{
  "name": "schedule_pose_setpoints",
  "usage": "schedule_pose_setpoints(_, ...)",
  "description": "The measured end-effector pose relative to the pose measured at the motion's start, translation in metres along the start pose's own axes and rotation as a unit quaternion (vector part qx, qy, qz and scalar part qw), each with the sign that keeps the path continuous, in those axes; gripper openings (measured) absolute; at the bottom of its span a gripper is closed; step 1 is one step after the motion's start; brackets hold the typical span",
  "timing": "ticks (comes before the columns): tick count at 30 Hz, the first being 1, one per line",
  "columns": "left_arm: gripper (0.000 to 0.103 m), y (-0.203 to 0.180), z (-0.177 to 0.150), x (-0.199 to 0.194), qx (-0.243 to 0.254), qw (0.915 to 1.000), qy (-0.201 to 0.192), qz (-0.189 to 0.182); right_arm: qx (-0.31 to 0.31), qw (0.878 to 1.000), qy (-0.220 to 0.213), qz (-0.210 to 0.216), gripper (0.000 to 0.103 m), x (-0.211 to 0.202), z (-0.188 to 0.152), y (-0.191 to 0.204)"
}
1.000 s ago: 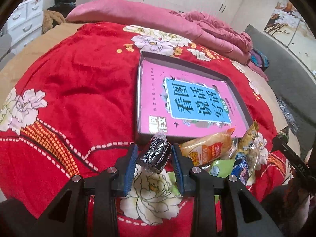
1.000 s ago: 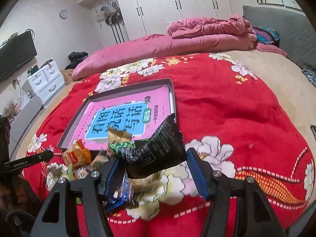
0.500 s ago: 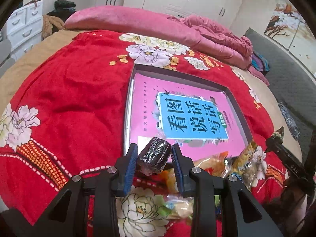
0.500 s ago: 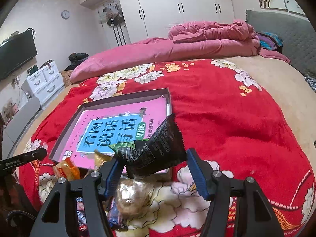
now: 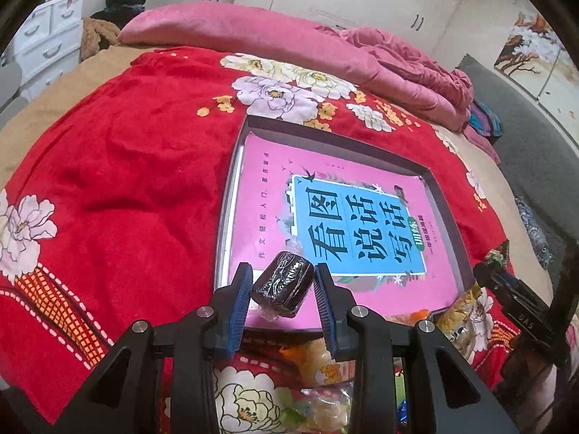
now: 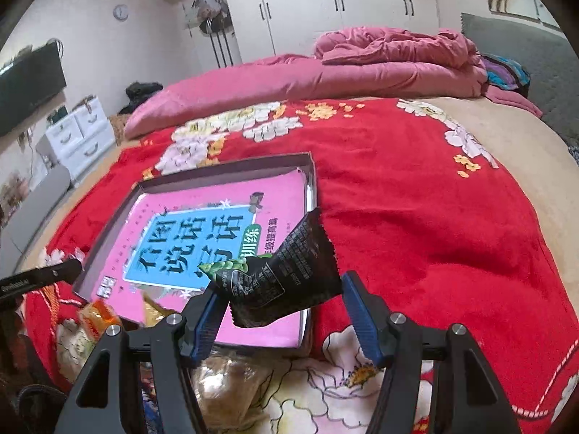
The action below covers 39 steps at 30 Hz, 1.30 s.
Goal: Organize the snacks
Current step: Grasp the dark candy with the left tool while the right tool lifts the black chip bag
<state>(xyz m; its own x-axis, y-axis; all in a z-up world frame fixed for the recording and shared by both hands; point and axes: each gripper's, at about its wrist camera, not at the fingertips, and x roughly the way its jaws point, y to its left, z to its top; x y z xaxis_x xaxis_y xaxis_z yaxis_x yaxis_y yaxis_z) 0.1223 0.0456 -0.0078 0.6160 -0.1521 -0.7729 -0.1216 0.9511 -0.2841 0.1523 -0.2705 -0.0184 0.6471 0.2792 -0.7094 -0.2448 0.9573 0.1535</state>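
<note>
Both claws hold snacks over the tray on the bed.

The left claw (image 5: 283, 289) pinches a small dark wrapped cake (image 5: 284, 282) above the tray's (image 5: 225, 217) near left corner. The right claw (image 6: 280, 311) holds a black snack packet (image 6: 286, 282) by its left pad, the other pad apart from it, above the pink book (image 6: 224, 224) in the tray. More snacks (image 5: 325, 365) lie on the red blanket (image 5: 126, 188) just before the tray.

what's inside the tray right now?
Only a pink book lies flat in the grey tray. Both held snacks hang in front, hiding its near strip; nothing under the book shows.
</note>
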Motion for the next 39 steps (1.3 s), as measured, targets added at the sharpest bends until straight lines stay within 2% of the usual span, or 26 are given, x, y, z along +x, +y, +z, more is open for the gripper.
schedule_pose_setpoints(9,0.036,-0.005,-0.001,0.01,0.01,0.9999,0.007,-0.003,-0.044,0.999,0.015,-0.004,0.064,0.016,0.0,0.014)
schedule_pose_setpoints(25,0.036,-0.011,0.004,0.028,0.007,0.9998,0.018,-0.002,-0.035,0.999,0.023,0.02,0.064,0.024,0.0,0.011)
schedule_pose_setpoints(29,0.036,-0.012,0.003,0.029,0.006,0.9998,0.02,-0.003,-0.047,0.998,0.031,0.01,0.064,0.032,0.0,0.012)
schedule_pose_setpoints(35,0.036,-0.011,0.003,0.031,0.004,0.9997,0.024,-0.002,-0.1,0.994,0.035,-0.023,0.064,0.036,-0.004,0.024)
schedule_pose_setpoints(39,0.036,-0.012,0.001,0.032,0.006,0.9996,0.028,-0.001,-0.105,0.994,0.036,-0.023,0.064,0.035,-0.005,0.025)
